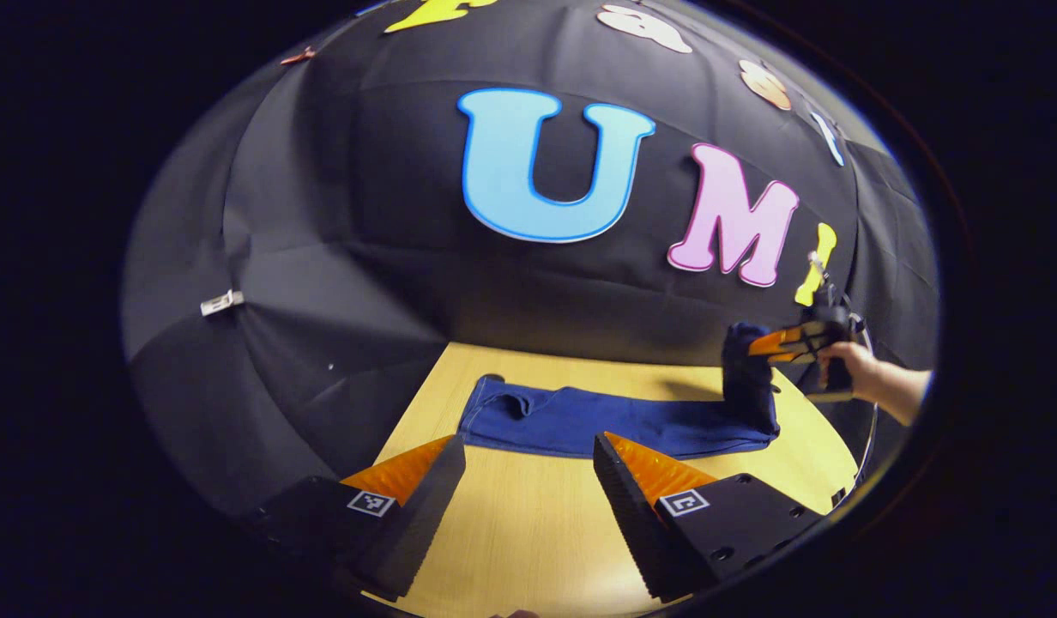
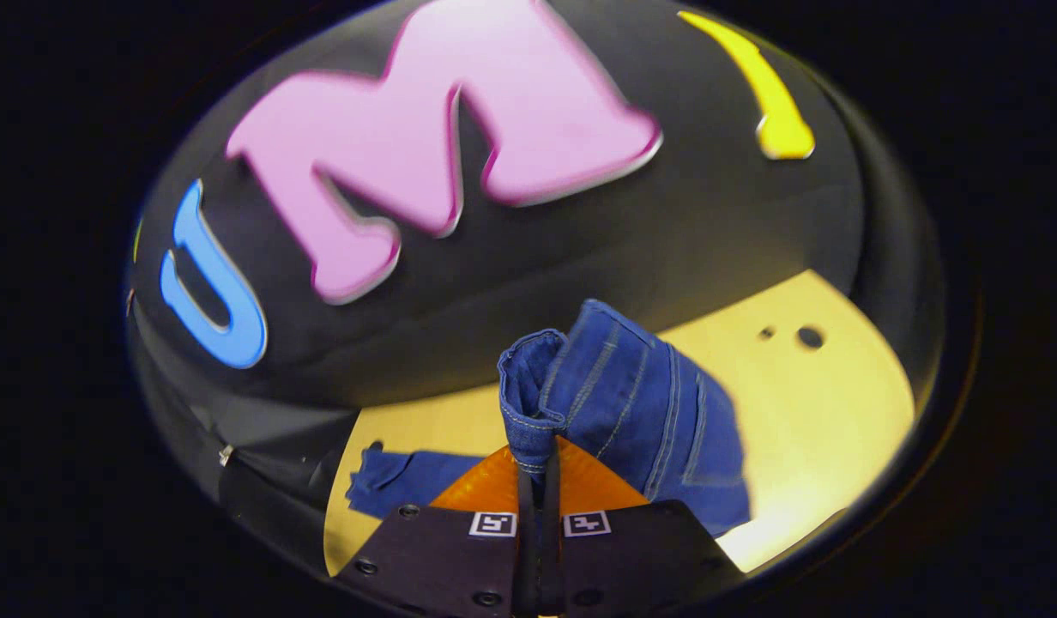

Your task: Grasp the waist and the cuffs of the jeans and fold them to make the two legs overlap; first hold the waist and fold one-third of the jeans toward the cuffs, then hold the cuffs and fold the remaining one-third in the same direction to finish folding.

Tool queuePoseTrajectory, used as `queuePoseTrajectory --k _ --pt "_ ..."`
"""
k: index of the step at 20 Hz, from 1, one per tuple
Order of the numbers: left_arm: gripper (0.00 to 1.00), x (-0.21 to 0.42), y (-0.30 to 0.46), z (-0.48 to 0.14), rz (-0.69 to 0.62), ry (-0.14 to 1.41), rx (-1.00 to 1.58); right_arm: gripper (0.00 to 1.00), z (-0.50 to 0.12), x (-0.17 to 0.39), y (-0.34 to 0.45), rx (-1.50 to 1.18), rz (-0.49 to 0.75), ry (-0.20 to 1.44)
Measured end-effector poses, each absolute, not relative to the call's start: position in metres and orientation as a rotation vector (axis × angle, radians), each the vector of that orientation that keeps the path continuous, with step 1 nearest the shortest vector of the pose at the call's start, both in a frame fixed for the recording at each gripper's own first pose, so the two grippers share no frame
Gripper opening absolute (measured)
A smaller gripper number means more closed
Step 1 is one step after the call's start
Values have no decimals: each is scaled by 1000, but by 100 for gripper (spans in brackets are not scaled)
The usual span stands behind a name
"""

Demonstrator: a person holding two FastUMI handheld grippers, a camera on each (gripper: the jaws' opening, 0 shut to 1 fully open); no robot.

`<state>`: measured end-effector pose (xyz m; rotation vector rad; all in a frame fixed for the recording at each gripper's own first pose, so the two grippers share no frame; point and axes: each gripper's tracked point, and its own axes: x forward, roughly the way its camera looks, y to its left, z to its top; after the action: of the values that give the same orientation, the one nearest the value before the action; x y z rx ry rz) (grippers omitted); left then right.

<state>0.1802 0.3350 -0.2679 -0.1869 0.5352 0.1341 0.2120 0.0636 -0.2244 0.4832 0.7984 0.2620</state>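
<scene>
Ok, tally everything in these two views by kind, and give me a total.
Jeans: 1
Grippers: 2, the left gripper open over the table, the right gripper shut on the jeans' lifted end
Hands: 1
Tables: 1
Total: 5

Left view far, right close, jeans [image 1: 614,421] shared

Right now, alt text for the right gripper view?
The right hand-held gripper is shut on a bunched end of the blue jeans, lifting it above the wooden table. The rest of the jeans lies flat on the table toward the left, with the black booth wall behind.
</scene>
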Motion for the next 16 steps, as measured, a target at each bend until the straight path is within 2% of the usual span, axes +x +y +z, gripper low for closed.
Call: queuePoseTrajectory --k 2,4,6,7,9,11,12,14,16 --pt "96 170 343 -284 160 585 -202 5 -274 187 71 404 294 914" --pt "96 166 347 -294 176 617 -222 5 -309 162 43 321 319 1006" --pt "96 173 352 -303 192 636 -261 5 -327 159 40 310 356 988" --pt "96 179 354 -310 200 644 -287 19 -302 158 31 364 399 987" --pt "96 200 358 -327 209 678 -346 59 -268 151 35 464 492 1011" --pt "96 226 366 -351 221 734 -367 99 -219 151 11 419 572 892" --pt "96 241 371 -365 221 771 -372 86 -194 145 -3 397 622 841" --pt "94 271 383 -393 232 851 -379 87 -153 120 -31 363 687 769" --pt "96 306 391 -420 245 932 -423 86 -133 99 -74 322 694 729"
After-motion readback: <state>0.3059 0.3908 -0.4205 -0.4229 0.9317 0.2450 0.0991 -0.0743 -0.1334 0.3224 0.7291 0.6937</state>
